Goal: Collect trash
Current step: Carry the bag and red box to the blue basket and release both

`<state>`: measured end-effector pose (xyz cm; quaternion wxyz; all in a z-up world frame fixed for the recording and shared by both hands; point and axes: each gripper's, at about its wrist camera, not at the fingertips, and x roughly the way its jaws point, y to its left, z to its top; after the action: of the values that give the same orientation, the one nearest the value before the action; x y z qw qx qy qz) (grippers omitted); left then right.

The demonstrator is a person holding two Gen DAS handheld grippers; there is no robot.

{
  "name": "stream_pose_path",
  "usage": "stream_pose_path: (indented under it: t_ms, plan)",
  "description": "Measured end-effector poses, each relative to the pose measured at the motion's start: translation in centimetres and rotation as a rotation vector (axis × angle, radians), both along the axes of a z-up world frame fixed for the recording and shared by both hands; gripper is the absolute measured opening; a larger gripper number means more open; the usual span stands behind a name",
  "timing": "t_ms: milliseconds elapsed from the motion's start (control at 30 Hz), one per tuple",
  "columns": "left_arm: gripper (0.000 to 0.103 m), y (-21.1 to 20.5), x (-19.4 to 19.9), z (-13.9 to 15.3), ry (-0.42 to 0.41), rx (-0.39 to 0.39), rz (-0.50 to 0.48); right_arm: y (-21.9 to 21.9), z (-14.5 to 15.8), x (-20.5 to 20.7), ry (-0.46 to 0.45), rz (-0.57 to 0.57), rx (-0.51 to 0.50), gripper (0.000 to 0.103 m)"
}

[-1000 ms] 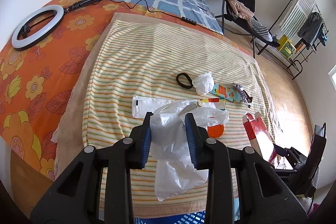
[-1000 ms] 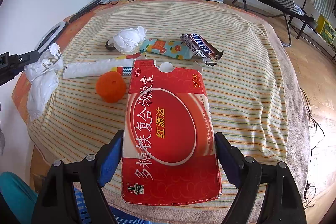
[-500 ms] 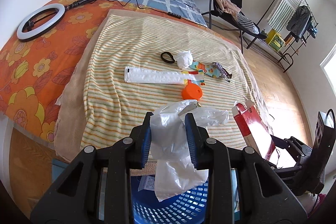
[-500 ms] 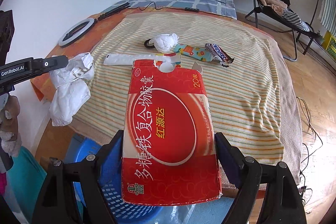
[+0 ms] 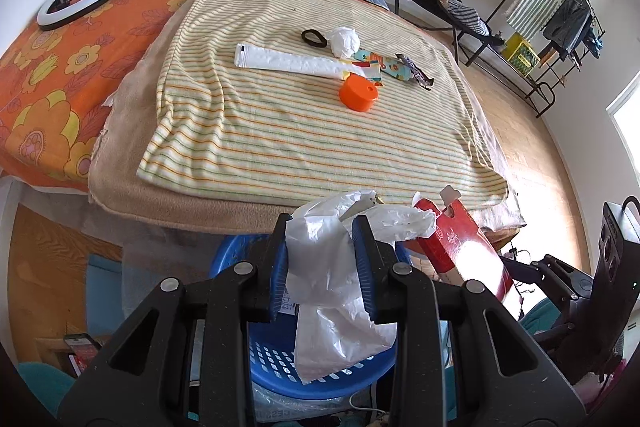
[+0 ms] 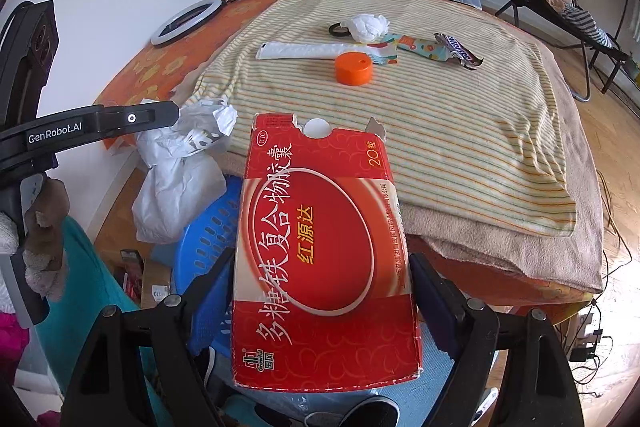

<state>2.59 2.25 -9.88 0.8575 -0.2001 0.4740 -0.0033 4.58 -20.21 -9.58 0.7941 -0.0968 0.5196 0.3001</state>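
Left gripper (image 5: 322, 263) is closed down on a crumpled white plastic bag (image 5: 336, 291). Jaws stand narrow, blue pads pressing it from both sides. The bag is thin, translucent, creased, and its loose tail hangs below the fingers over the blue basket (image 5: 332, 375) on the floor at the foot of the bed (image 5: 192, 215). I also see it from the right wrist view, bag (image 6: 180, 171) bunched at the left fingertip.

Right gripper (image 6: 322, 291) has a flattened red carton (image 6: 324, 255), jaws spread wide across its width. White ellipse on the face, yellow and white Chinese print, torn top flap with a round cutout. It sits over the basket (image 6: 204, 239) edge, tilted up toward the bed.

On the striped blanket (image 5: 304, 131), well apart from both grippers: orange cap (image 5: 358, 93), white tissue ball (image 5: 344, 41), black ring (image 5: 314, 38), long white wrapper (image 5: 292, 61), a colourful printed wrapper (image 5: 384, 65) and a dark candy wrapper (image 5: 416, 77) lying end to end.

Hard to read:
- The carton covers the right pads, so I can't see the contact points, only the fingers flanking both edges.
- Basket interior is mostly hidden by the bag and fingers. Something with print lies inside, can't tell what.
- Black ring is partly behind the tissue ball in the right view.
- Whether the bag touches the carton's top flap in the left view, I can't tell. They overlap.
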Motion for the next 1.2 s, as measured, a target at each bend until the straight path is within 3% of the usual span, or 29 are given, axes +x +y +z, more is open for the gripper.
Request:
stream_pose_path:
  t_ms: [567,600,633,667,733,833,900,967,1200]
  plan:
    - [0.03,0.0,-2.5,-6.7,0.143,-0.011,0.023,1.6,-5.0,-3.9,0.115,0.066,-0.061,0.082]
    - [0.03,0.1,-2.6,-7.1,0.148,-0.01,0.024,1.7,-5.3,-4.0,0.118,0.07,-0.066,0.074]
    - [0.03,0.1,-2.5,-7.4,0.154,-0.011,0.024,1.9,-5.5,-4.1,0.119,0.074,-0.069,0.06]
    - [0.03,0.2,-2.3,-7.9,0.161,-0.011,0.027,2.1,-6.0,-4.0,0.13,0.078,-0.079,0.036]
    - [0.03,0.3,-1.9,-8.7,0.18,-0.033,0.027,2.5,-6.9,-3.6,0.151,0.08,-0.08,0.037]
    - [0.036,0.0,-1.6,-9.5,0.217,-0.012,0.017,3.0,-8.1,-3.0,0.165,0.054,-0.089,0.05]
    - [0.051,-0.1,-1.5,-9.6,0.212,0.015,0.023,2.8,-8.5,-2.6,0.191,0.034,-0.068,0.064]
    - [0.058,0.0,-1.5,-9.6,0.207,0.021,0.038,2.6,-8.7,-2.3,0.198,0.016,-0.061,0.069]
    - [0.058,0.2,-1.5,-9.6,0.201,0.03,0.036,1.7,-8.8,-1.8,0.204,-0.016,-0.061,0.076]
